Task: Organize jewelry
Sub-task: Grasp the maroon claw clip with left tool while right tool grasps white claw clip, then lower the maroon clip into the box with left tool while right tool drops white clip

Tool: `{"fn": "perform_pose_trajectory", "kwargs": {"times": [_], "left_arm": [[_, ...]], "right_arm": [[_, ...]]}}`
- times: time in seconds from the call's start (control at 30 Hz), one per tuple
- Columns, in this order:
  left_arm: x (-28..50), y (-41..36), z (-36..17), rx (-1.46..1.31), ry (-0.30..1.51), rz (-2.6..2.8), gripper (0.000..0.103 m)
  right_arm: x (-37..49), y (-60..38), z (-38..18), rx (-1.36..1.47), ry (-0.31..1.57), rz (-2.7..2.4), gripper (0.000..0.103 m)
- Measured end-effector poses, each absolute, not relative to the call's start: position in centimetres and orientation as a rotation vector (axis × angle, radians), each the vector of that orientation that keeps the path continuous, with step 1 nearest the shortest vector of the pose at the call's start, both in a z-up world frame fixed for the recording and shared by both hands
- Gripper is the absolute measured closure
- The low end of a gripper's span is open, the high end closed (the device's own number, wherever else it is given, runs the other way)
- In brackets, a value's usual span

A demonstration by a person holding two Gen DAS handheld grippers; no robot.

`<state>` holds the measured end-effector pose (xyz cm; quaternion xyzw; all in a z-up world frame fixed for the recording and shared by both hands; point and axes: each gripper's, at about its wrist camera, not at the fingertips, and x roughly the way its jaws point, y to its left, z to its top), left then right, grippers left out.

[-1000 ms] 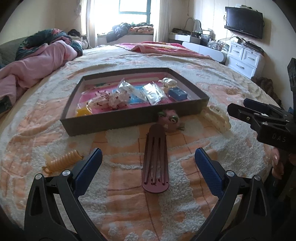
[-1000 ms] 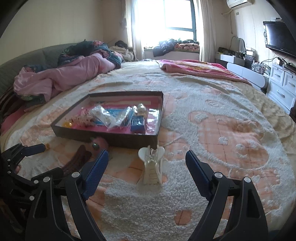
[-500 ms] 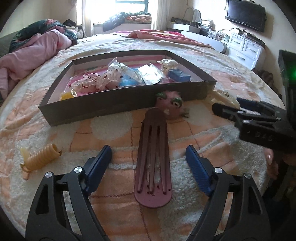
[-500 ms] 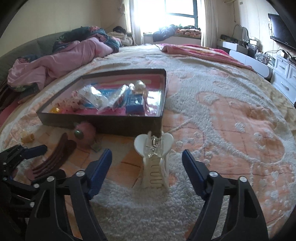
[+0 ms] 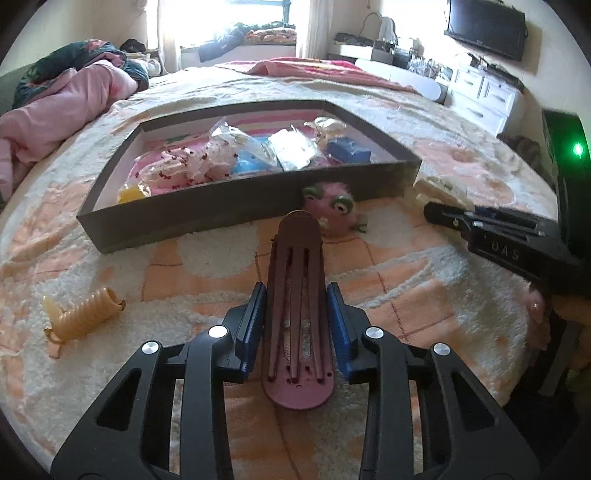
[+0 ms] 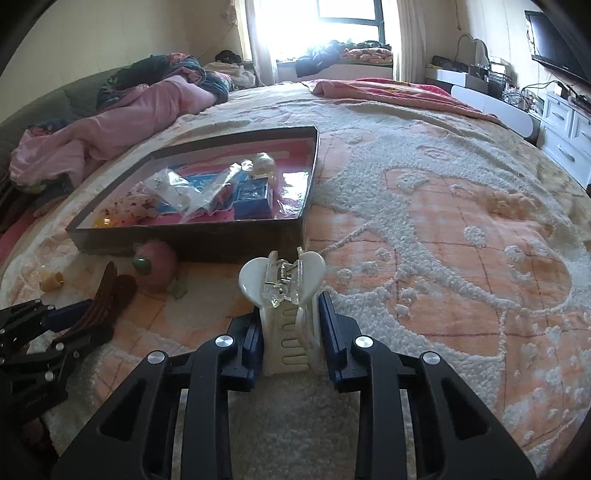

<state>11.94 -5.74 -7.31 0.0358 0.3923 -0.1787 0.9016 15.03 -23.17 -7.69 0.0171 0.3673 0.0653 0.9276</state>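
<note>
My left gripper (image 5: 295, 314) is shut on a long dark-red hair clip (image 5: 297, 280) that lies on the bedspread, pointing at the tray. My right gripper (image 6: 290, 325) is shut on a white claw clip (image 6: 284, 291) standing on the bedspread. A dark shallow tray (image 5: 240, 206) ahead holds several small packets and a blue box (image 5: 349, 149). The tray also shows in the right wrist view (image 6: 221, 243). A pink fuzzy clip (image 5: 332, 210) rests against the tray's front wall. A yellow spiral hair tie (image 5: 83, 314) lies at the left.
The bedspread (image 6: 443, 240) is orange and white and tufted. Pink bedding (image 5: 55, 107) is heaped at the far left. White drawers (image 5: 484, 96) and a wall television (image 5: 484, 26) stand at the right. The left gripper (image 6: 51, 325) shows at the right wrist view's left edge.
Both grippers moved forward and down and closed: the left around the dark-red clip, the right around the white claw clip. Both were open before.
</note>
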Motion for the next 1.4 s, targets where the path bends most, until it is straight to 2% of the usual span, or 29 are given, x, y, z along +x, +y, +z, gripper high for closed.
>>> {"fn": "perform_pose_trajectory", "kwargs": {"times": [0.53, 1.4], "left_arm": [[12.6, -1.8, -2.6, -0.043, 0.683, -0.320, 0.078], [19.9, 0.7, -1.8, -0.023, 0.694, -0.199, 0.078]], "right_arm": [[12.9, -19.9, -3.9, 0.002, 0.671, 0.268, 0.077], [21.1, -17.1, -2.5, -0.012, 0.635, 0.256, 0.077]]}}
